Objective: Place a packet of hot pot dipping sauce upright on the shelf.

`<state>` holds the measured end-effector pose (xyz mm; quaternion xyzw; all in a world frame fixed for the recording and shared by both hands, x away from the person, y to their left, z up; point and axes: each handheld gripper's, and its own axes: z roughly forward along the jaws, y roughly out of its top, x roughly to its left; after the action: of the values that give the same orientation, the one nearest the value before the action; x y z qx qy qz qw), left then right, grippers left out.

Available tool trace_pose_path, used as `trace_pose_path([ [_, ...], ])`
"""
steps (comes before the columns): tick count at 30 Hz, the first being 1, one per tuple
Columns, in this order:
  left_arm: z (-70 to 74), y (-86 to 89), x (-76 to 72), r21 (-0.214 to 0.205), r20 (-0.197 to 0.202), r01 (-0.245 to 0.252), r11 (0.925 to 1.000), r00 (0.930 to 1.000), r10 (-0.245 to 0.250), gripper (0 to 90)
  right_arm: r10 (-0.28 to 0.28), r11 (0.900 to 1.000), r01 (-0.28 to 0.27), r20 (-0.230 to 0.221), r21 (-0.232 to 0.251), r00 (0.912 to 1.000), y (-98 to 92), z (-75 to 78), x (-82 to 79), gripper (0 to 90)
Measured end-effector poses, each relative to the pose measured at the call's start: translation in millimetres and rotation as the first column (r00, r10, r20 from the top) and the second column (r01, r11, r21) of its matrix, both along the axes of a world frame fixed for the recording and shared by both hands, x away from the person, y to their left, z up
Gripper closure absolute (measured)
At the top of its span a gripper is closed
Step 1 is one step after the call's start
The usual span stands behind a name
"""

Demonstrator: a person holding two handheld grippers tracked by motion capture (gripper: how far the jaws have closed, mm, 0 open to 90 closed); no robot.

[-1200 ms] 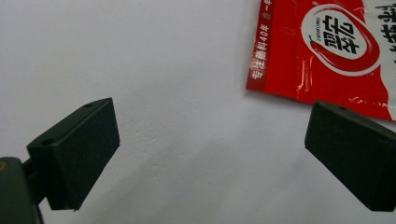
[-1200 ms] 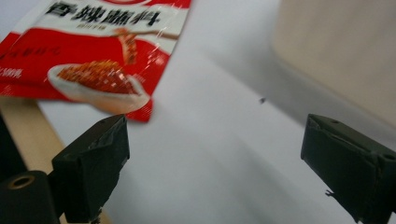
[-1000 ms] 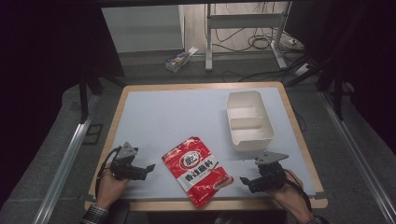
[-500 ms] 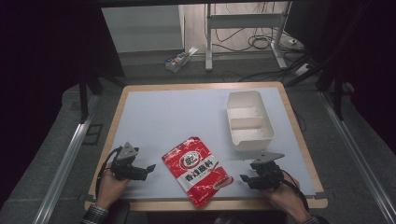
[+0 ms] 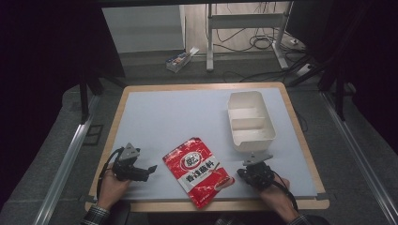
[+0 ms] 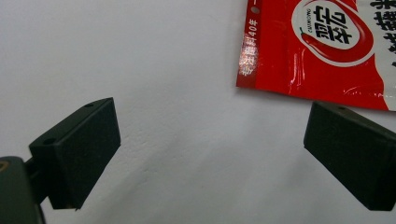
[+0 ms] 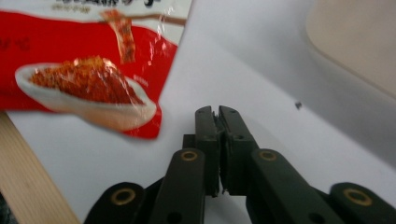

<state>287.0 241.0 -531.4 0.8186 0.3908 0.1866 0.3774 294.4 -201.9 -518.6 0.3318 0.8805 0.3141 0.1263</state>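
The right claw (image 7: 218, 114) is seen with its jaws pressed together on nothing; they have just been closing, with no thing between them. From it, the red sauce packet (image 7: 88, 70) lies near, at about ten o'clock in the right gripper view, apart from the jaw tips. The left claw (image 6: 210, 154) is held with its jaws wide apart over bare surface (image 6: 140, 70), and the packet's corner (image 6: 317, 51) is found at about one o'clock, just beyond the right-hand jaw.

In the high view the packet (image 5: 198, 171) lies flat between the two claws (image 5: 151, 168) (image 5: 243, 173), tilted, its lower end near the surface's front edge. A white two-compartment container (image 5: 250, 120) stands at about twelve o'clock from the right claw.

The packet is judged light, soft and limp, its glossy film likely slippery; sagging is expected when lifted. A pinch on a sealed edge or corner seems best, since the flat middle offers nothing to grip.
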Motion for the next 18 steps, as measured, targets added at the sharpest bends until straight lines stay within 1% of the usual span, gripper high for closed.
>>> trace_pose_path([
  [1, -0.2, -0.2, 0.1, 0.001, 0.000, -0.001, 1.0000, 1.0000, 0.001, 4.0, -0.003, 0.9999, 0.003, -0.008, 0.010, 1.0000, 0.3, -0.4, 0.3, 89.0],
  [3, -0.4, -0.4, 0.5, 0.002, -0.003, 0.001, 1.0000, 1.0000, -0.001, 4.0, -0.002, 0.9999, 0.002, -0.013, 0.015, 0.9999, 0.4, -0.7, 0.4, 89.1],
  [4, -0.6, -0.6, 0.7, 0.003, -0.003, 0.001, 1.0000, 1.0000, -0.001, 4.0, -0.003, 0.9992, 0.005, -0.039, 0.039, 0.9992, 0.6, -1.1, 0.5, 89.2],
  [5, -0.7, -0.9, 0.8, 0.003, -0.005, 0.001, 1.0000, 1.0000, -0.001, 4.0, -0.003, 0.9992, 0.005, -0.039, 0.039, 0.9992, 0.6, -1.1, 0.5, 89.2],
  [6, -0.8, -1.2, 0.8, 0.004, -0.006, 0.001, 1.0000, 1.0000, -0.001, 4.1, 0.004, 0.9983, -0.001, -0.056, 0.059, 0.9984, 0.8, -1.8, 0.8, 89.2],
  [8, -0.7, -1.6, 0.7, 0.004, -0.006, 0.002, 1.0000, 1.0000, -0.002, 4.1, 0.013, 0.9984, -0.010, -0.053, 0.056, 0.9985, 3.2, -2.0, -0.5, 89.2],
  [9, -0.6, -1.7, 0.7, 0.005, -0.005, 0.002, 1.0000, 1.0000, -0.002, 4.1, 0.036, 0.9970, -0.031, -0.070, 0.071, 0.9969, 6.8, -2.8, -2.4, 89.3],
  [11, -0.5, -1.7, 0.7, 0.005, -0.004, 0.001, 1.0000, 1.0000, -0.001, 4.1, 0.041, 0.9972, -0.037, -0.065, 0.065, 0.9970, 9.5, -2.7, -4.3, 89.3],
  [14, -0.5, -1.5, 0.9, 0.004, -0.005, 0.000, 1.0000, 1.0000, 0.000, 4.1, 0.054, 0.9978, -0.052, -0.042, 0.040, 0.9976, 15.1, -2.4, -7.6, 89.4],
  [18, -0.1, -1.8, 0.5, 0.004, -0.003, -0.002, 1.0000, 1.0000, 0.002, 4.1, 0.059, 0.9966, -0.056, -0.057, 0.061, 0.9966, 15.5, -3.1, -7.8, 89.4],
])
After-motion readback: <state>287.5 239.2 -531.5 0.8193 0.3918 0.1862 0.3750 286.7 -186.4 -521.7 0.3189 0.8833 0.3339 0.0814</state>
